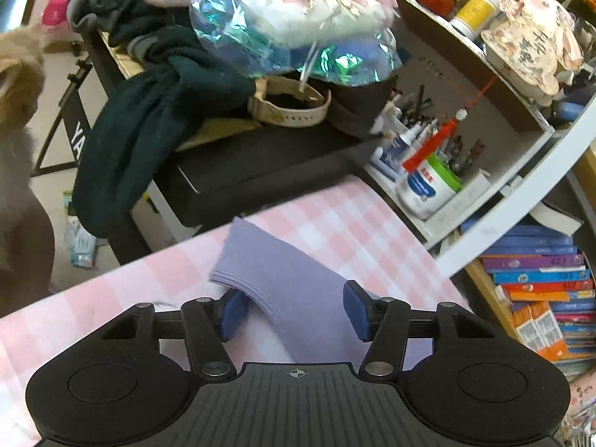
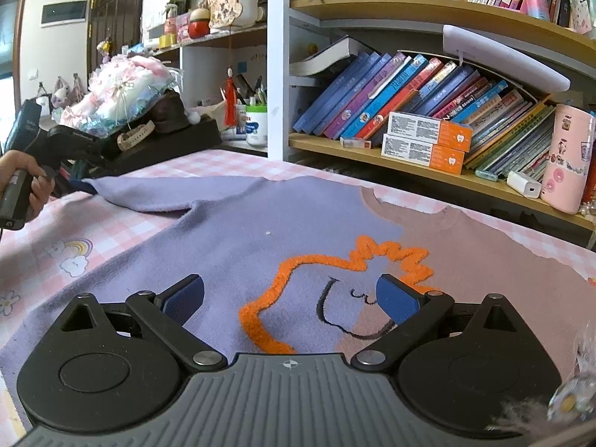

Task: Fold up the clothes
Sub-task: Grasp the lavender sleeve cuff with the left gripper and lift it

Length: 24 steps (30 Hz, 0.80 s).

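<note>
A lilac and mauve sweater (image 2: 260,231) with an orange outlined drawing lies flat on the pink checked tablecloth (image 1: 111,298). Its lilac sleeve (image 1: 275,272) reaches out to the table's far left corner. My left gripper (image 1: 294,311) is open, its blue pads standing on either side of the sleeve near the cuff without pressing it. In the right wrist view the left gripper (image 2: 80,182) sits at the sleeve's end, held by a hand (image 2: 22,178). Low over the sweater's chest, my right gripper (image 2: 290,300) is open with nothing held.
A black box (image 1: 260,164) with dark green clothes (image 1: 149,119) and a frilly bundle borders the table's far edge. Shelves with a pen pot (image 1: 424,182), books (image 2: 409,93) and a pink tumbler (image 2: 568,160) line the back. A tan furry shape (image 1: 18,74) is beyond the left edge.
</note>
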Each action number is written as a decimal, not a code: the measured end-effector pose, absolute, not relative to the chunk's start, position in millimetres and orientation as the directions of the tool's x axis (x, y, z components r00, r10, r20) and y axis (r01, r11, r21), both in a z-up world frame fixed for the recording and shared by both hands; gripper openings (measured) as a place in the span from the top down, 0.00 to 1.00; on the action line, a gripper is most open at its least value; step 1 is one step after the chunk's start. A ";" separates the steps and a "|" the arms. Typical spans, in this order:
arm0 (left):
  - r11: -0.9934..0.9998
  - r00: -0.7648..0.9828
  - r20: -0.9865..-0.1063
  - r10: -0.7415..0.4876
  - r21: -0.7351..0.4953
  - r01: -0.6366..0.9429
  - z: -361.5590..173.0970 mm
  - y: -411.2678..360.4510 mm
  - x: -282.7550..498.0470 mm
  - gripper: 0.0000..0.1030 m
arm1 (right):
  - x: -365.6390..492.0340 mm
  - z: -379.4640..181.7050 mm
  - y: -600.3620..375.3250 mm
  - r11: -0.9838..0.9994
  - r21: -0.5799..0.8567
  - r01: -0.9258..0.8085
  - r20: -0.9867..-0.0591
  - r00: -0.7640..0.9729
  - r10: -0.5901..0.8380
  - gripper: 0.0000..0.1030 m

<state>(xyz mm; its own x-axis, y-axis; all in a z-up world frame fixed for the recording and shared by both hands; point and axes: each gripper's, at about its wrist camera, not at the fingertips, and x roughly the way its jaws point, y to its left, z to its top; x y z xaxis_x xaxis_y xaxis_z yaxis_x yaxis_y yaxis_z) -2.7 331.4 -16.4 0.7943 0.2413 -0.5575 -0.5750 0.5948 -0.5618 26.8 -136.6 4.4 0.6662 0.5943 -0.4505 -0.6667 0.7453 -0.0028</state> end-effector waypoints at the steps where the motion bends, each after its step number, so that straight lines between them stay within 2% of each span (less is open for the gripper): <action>1: 0.582 0.799 -0.550 0.245 -0.576 -0.575 -17.7 332.8 -4.1 0.47 | 25.8 4.7 -138.4 0.750 -0.003 -0.661 -0.447 0.672 0.590 0.03; 4: 0.553 0.808 -0.532 0.252 -0.607 -0.571 -20.3 334.9 -7.9 0.48 | 21.6 7.8 -149.9 0.773 -0.007 -0.634 -0.427 0.701 0.571 0.03; 7: 0.541 0.806 -0.529 0.263 -0.611 -0.578 -22.2 335.7 -10.8 0.59 | 15.4 8.0 -167.3 0.807 -0.020 -0.591 -0.447 0.727 0.521 0.04; 10: 0.515 0.804 -0.529 0.270 -0.626 -0.585 -28.0 341.7 -15.2 0.77 | 1.8 7.7 -187.3 0.833 -0.077 -0.548 -0.475 0.755 0.452 0.06; 12: 0.498 0.805 -0.529 0.269 -0.639 -0.586 -33.0 346.2 -18.7 0.94 | -11.0 6.0 -200.5 0.842 -0.130 -0.523 -0.492 0.772 0.403 0.08; 14: 0.495 0.811 -0.524 0.259 -0.649 -0.578 -36.5 349.6 -21.3 0.97 | -22.6 2.2 -215.8 0.848 -0.147 -0.509 -0.522 0.768 0.370 0.32; 15: 0.501 0.815 -0.521 0.252 -0.651 -0.571 -37.2 350.7 -21.9 0.97 | -26.6 -0.4 -223.2 0.850 -0.129 -0.510 -0.544 0.753 0.369 0.60; 16: 0.517 0.812 -0.526 0.254 -0.636 -0.573 -35.4 349.4 -20.7 0.97 | -30.6 -3.1 -230.6 0.852 -0.112 -0.511 -0.566 0.738 0.368 0.77; 17: 0.535 0.808 -0.527 0.263 -0.618 -0.577 -32.2 345.7 -19.3 0.97 | -34.4 -5.4 -237.9 0.854 -0.089 -0.513 -0.582 0.722 0.374 0.80; 19: 0.600 0.845 -0.471 0.256 -0.608 -0.520 -14.3 329.2 -17.2 0.98 | -42.2 -6.3 -250.4 0.856 -0.052 -0.515 -0.584 0.711 0.392 0.85; 22: 0.694 0.897 -0.382 0.221 -0.584 -0.420 15.5 301.6 -11.8 0.98 | -49.2 -7.3 -258.0 0.861 -0.047 -0.507 -0.579 0.716 0.390 0.86; 24: 0.756 0.935 -0.323 0.150 -0.572 -0.319 43.8 272.8 -0.3 0.97 | -51.8 -9.0 -258.9 0.860 -0.051 -0.507 -0.565 0.725 0.394 0.86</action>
